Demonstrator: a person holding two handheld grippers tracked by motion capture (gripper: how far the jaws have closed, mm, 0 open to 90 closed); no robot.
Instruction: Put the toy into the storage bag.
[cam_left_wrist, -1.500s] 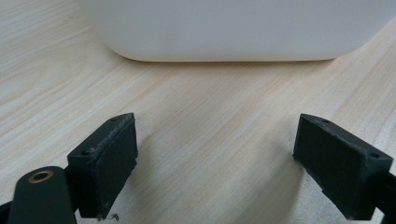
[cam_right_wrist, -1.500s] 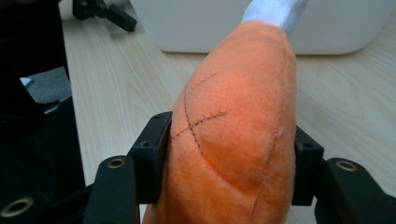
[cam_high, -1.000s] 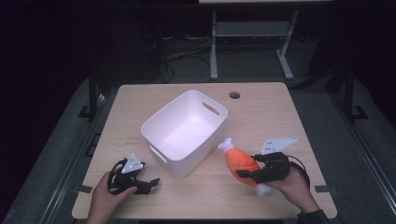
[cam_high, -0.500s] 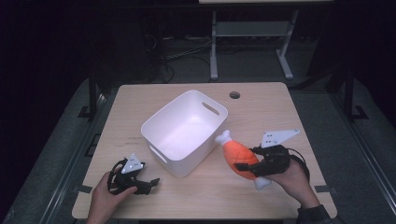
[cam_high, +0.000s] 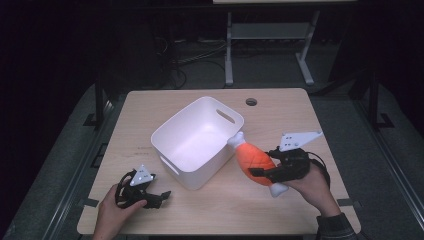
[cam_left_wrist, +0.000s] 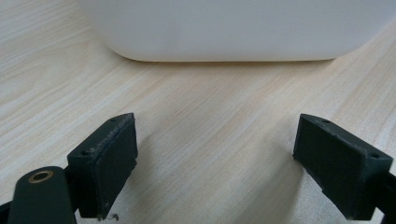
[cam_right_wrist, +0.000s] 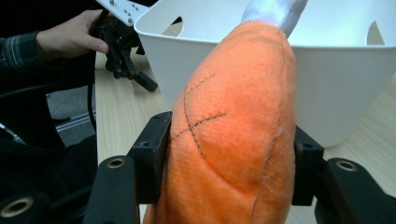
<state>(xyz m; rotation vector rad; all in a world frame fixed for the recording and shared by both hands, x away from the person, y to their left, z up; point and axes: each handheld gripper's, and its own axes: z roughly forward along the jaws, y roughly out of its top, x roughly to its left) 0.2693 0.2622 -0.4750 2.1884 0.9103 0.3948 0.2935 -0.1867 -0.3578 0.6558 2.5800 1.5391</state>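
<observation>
The orange plush toy (cam_high: 255, 159) sits between the jaws of the right gripper (cam_high: 265, 172), which squeeze its fat middle from both sides and hold it up off the table (cam_high: 310, 115). Its white tip points at the white bin (cam_high: 197, 142) and is just beside the bin's near rim. There is one toy, one bin and two grippers. The bin stands in the middle of the table, between the two hands. The left gripper (cam_high: 152, 196) rests low on the table near the bin's front corner, with its jaws wide apart and nothing between them. A small round hole (cam_high: 251, 101) is in the table behind the bin. The bin's wall stands between the toy and the inside of the bin.
</observation>
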